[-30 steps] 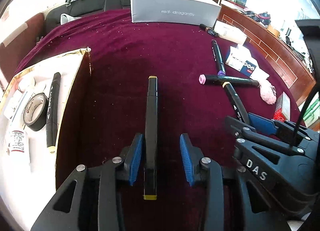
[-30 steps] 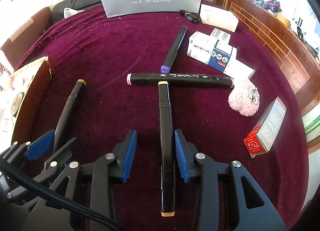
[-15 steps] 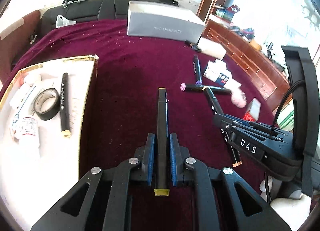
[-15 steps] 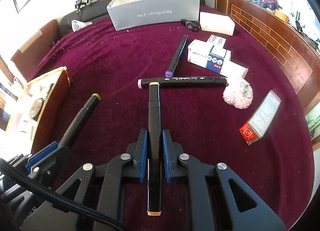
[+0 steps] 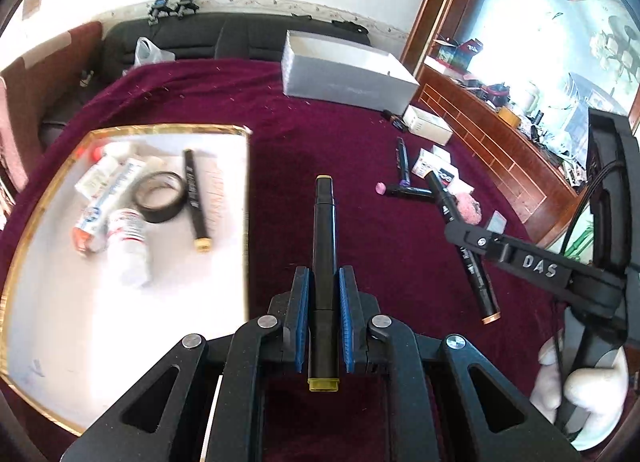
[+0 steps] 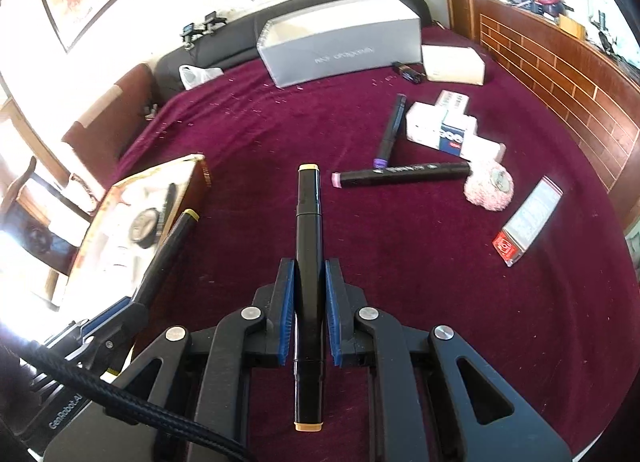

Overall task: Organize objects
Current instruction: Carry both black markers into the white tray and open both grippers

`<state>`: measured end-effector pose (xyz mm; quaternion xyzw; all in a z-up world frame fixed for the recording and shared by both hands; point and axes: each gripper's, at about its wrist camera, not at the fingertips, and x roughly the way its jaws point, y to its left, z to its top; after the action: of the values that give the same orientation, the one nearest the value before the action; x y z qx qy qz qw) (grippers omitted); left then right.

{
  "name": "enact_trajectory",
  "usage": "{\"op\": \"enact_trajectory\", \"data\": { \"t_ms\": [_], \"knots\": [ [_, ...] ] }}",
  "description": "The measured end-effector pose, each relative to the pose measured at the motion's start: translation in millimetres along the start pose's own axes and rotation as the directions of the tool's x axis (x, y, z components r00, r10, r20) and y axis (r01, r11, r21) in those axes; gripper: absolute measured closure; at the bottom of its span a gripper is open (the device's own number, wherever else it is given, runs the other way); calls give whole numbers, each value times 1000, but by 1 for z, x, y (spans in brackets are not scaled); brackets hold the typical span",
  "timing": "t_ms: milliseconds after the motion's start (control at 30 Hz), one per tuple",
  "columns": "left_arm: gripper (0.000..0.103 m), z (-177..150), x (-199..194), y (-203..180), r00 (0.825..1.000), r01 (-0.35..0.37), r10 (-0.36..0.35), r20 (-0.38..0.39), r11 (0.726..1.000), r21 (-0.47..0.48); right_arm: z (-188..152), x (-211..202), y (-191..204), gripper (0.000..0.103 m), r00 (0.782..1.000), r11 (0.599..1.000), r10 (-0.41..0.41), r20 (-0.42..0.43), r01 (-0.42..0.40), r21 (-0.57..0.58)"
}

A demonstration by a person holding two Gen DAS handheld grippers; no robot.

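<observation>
My left gripper is shut on a black marker with yellow ends, held above the maroon cloth, just right of the gold-rimmed white tray. My right gripper is shut on a black marker with orange ends, also lifted off the cloth. That marker and gripper show at the right of the left wrist view. The tray holds a black marker, a roll of black tape and several tubes. Two more markers, pink-capped and purple-capped, lie on the cloth.
A grey box stands at the back. Small white boxes, a pink fluffy ball, a red-and-clear packet and a cream box lie at the right. A wooden ledge runs along the right edge.
Both grippers closed on their markers and lifted them off the cloth. The left gripper has risen and now looks down on the tray.
</observation>
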<state>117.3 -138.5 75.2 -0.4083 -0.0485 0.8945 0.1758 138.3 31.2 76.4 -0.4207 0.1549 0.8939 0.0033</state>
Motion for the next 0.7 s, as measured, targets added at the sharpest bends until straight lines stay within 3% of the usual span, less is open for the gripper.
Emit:
{"op": "enact_trajectory", "data": {
  "t_ms": [367,700],
  "knots": [
    [92,11,-37,52,980,-181,178,85,983,25,23,-13,65,90,993,989,113,15,-111,-96],
    [92,13,-33,117,959,-279,280,52,960,-17,36,10,146,90,985,960,172,-23,-173,-219]
  ]
}}
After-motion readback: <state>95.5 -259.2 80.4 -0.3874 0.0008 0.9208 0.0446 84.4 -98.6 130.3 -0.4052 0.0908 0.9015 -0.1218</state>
